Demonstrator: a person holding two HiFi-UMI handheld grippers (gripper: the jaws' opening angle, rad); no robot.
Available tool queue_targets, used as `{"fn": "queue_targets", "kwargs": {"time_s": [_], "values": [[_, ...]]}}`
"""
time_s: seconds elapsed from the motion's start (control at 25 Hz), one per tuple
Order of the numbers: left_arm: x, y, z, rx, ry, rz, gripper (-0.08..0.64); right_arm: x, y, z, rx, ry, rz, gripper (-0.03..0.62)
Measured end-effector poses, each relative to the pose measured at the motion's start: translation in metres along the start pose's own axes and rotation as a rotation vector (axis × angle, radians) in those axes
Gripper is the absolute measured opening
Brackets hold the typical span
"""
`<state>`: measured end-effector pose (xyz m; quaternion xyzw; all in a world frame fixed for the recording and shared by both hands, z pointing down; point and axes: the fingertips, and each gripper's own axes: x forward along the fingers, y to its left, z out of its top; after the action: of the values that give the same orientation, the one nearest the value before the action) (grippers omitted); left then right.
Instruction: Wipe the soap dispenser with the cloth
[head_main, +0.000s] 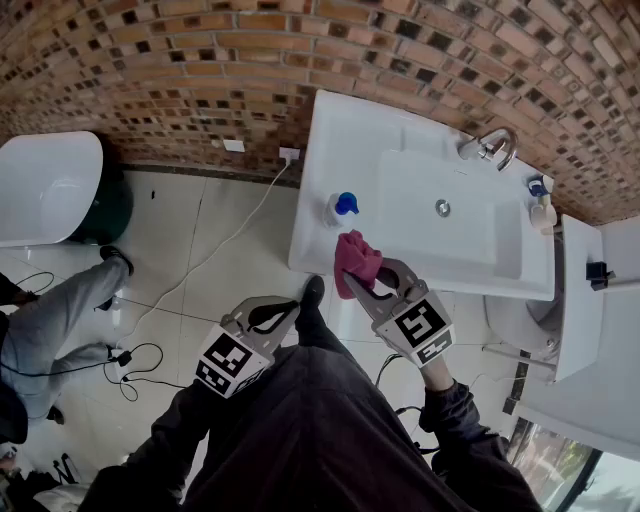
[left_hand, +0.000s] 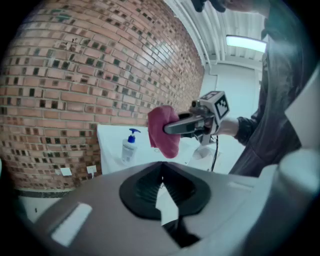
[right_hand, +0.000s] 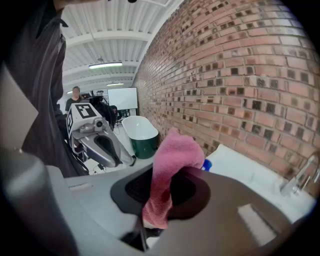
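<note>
The soap dispenser (head_main: 340, 207), a white bottle with a blue pump, stands on the left rim of the white sink (head_main: 330, 140). My right gripper (head_main: 372, 280) is shut on a pink cloth (head_main: 355, 260), held just in front of the sink's near edge, short of the dispenser. In the right gripper view the cloth (right_hand: 170, 170) hangs between the jaws and hides most of the dispenser's blue pump (right_hand: 206, 164). My left gripper (head_main: 292, 308) is shut and empty, lower left of the cloth. From the left gripper view I see the dispenser (left_hand: 129, 146), the cloth (left_hand: 164, 131) and the right gripper (left_hand: 172, 129).
A chrome faucet (head_main: 492, 148) and a small bottle (head_main: 540, 205) stand at the sink's far right. A toilet (head_main: 590, 320) is right of the sink. A white and green tub (head_main: 50, 185), floor cables (head_main: 140, 360) and a seated person's leg (head_main: 60, 310) lie to the left.
</note>
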<state>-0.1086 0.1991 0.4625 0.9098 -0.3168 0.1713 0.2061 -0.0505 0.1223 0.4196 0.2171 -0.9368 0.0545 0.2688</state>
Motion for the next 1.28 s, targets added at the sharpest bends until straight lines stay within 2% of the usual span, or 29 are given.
{"fn": "queue_targets", "kwargs": {"time_s": [0.16, 0.28, 0.4, 0.52, 0.64, 0.8, 0.92, 1.0, 1.08, 1.16, 1.28], "values": [[0.037, 0.031, 0.032, -0.007, 0.008, 0.044, 0.0, 0.018, -0.079, 0.019, -0.131, 0.047, -0.007, 0.057], [0.058, 0.046, 0.045, -0.008, 0.04, 0.07, 0.005, 0.036, -0.113, 0.029, -0.252, 0.09, 0.043, 0.057], [0.074, 0.057, 0.049, -0.024, 0.079, 0.096, 0.032, 0.058, -0.123, 0.028, -0.385, 0.179, 0.116, 0.057], [0.088, 0.059, 0.051, -0.025, 0.114, 0.093, 0.058, 0.067, -0.115, 0.013, -0.409, 0.242, 0.185, 0.057], [0.1, 0.066, 0.055, -0.022, 0.133, 0.087, 0.082, 0.064, -0.113, 0.008, -0.35, 0.224, 0.194, 0.058], [0.114, 0.074, 0.058, -0.021, 0.145, 0.064, 0.083, 0.05, -0.104, -0.003, -0.224, 0.189, 0.208, 0.058], [0.124, 0.079, 0.062, -0.001, 0.158, 0.043, 0.083, 0.04, -0.093, -0.017, -0.088, 0.145, 0.25, 0.057], [0.131, 0.085, 0.063, 0.013, 0.172, 0.04, 0.097, 0.03, -0.096, -0.013, 0.023, 0.063, 0.274, 0.057], [0.135, 0.09, 0.061, 0.004, 0.201, 0.039, 0.163, 0.02, -0.115, -0.009, 0.134, -0.011, 0.264, 0.057], [0.141, 0.094, 0.057, -0.014, 0.228, 0.042, 0.216, 0.016, -0.141, -0.017, 0.207, -0.016, 0.215, 0.058], [0.154, 0.099, 0.049, -0.017, 0.281, 0.053, 0.267, 0.018, -0.167, -0.035, 0.207, 0.046, 0.173, 0.057]]}}
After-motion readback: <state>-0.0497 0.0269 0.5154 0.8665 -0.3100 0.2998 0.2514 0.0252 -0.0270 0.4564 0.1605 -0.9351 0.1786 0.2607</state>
